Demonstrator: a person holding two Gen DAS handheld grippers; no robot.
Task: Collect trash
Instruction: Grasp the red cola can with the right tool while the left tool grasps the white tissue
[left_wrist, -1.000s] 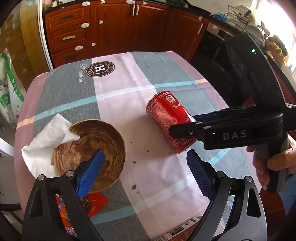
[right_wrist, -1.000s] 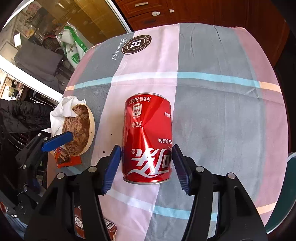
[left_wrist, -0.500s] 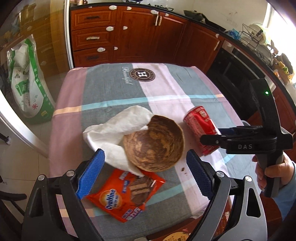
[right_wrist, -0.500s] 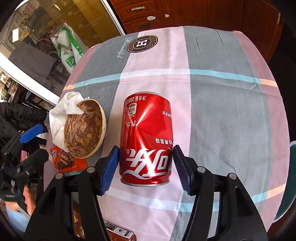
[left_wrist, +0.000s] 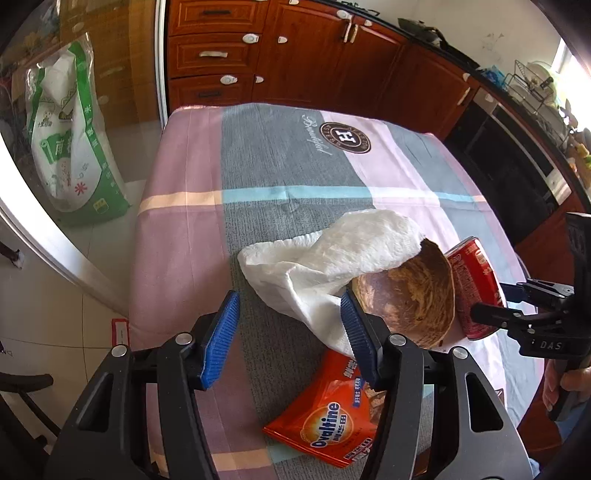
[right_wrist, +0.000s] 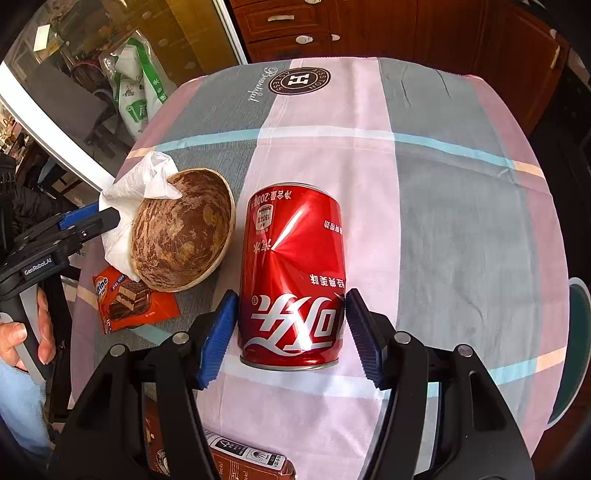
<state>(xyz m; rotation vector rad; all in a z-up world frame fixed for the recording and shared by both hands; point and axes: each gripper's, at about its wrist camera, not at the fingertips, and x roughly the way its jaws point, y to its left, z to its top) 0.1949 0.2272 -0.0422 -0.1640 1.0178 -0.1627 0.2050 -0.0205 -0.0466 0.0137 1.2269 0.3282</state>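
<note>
A dented red can (right_wrist: 291, 273) lies on its side on the checked tablecloth, and my right gripper (right_wrist: 291, 332) is shut on its near end, both blue pads against its sides. Left of the can stands a brown wooden bowl (right_wrist: 181, 236) with a white napkin (left_wrist: 332, 254) draped over its far rim. An orange Ovaltine wrapper (left_wrist: 332, 417) lies partly under the bowl. My left gripper (left_wrist: 288, 332) hovers over the napkin's lower corner with its jaws closing. The corner lies between them by the right pad, not pinched. The can (left_wrist: 474, 284) also shows beyond the bowl (left_wrist: 410, 295).
The table's left edge (left_wrist: 144, 229) drops to a tiled floor, where a green and white bag (left_wrist: 74, 147) stands. Wooden cabinets (left_wrist: 295, 55) line the back wall. A printed carton (right_wrist: 251, 458) lies at the near edge, and a teal rim (right_wrist: 576, 350) shows at the right.
My left gripper has swung left from over the bowl to the napkin, and its jaws have narrowed. My right gripper has slid the can left, up beside the bowl.
</note>
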